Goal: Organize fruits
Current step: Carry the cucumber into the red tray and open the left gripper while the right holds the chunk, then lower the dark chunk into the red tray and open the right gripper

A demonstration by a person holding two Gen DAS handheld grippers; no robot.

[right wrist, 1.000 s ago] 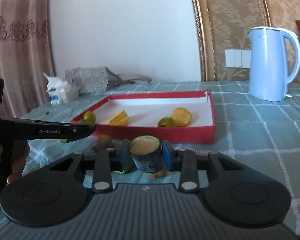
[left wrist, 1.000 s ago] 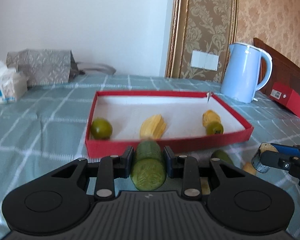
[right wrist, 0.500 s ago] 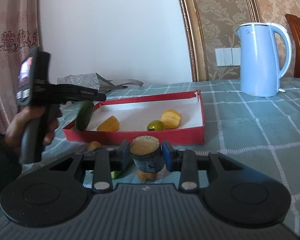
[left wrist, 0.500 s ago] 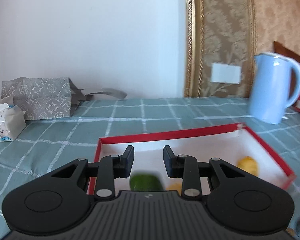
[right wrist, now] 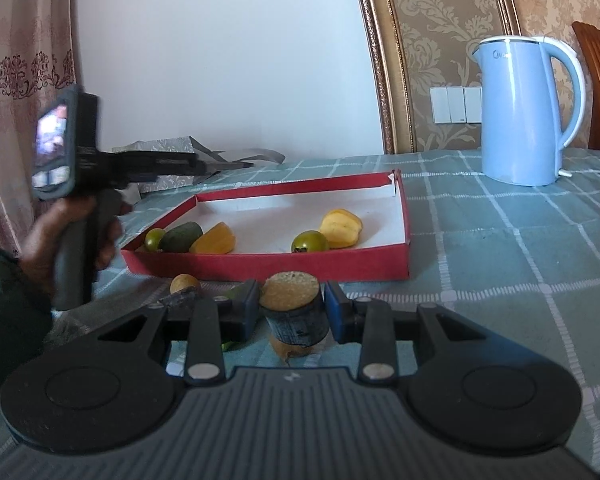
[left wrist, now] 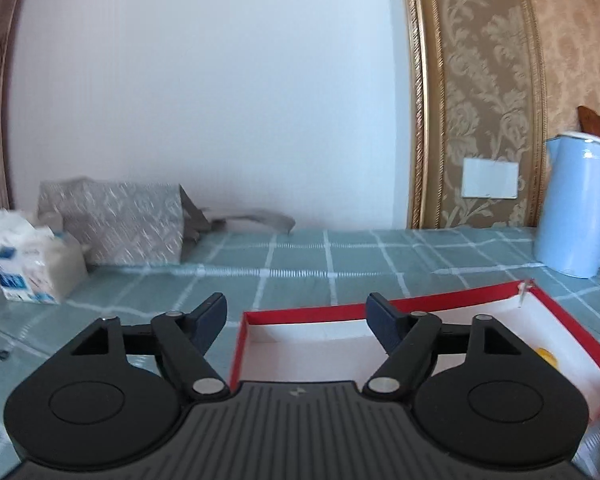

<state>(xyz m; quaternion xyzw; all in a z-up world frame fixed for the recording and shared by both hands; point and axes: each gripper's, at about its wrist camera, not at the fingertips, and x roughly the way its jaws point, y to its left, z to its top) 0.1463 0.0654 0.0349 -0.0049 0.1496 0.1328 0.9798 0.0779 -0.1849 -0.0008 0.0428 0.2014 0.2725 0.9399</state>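
Note:
My left gripper is open and empty, held above the left end of the red tray. In the right wrist view the left gripper hovers over the tray, which holds a green cucumber piece, two small green fruits, and two yellow pieces. My right gripper is shut on a short sugarcane-like chunk with a tan cut end and dark skin, in front of the tray's near wall.
A small yellow fruit and other bits lie on the checked cloth before the tray. A blue kettle stands at the back right. A tissue pack and a grey bag sit at the back left.
My left gripper carried the cucumber piece over the tray, opened and let it go; it now lies at the tray's left end. The right gripper kept its hold.

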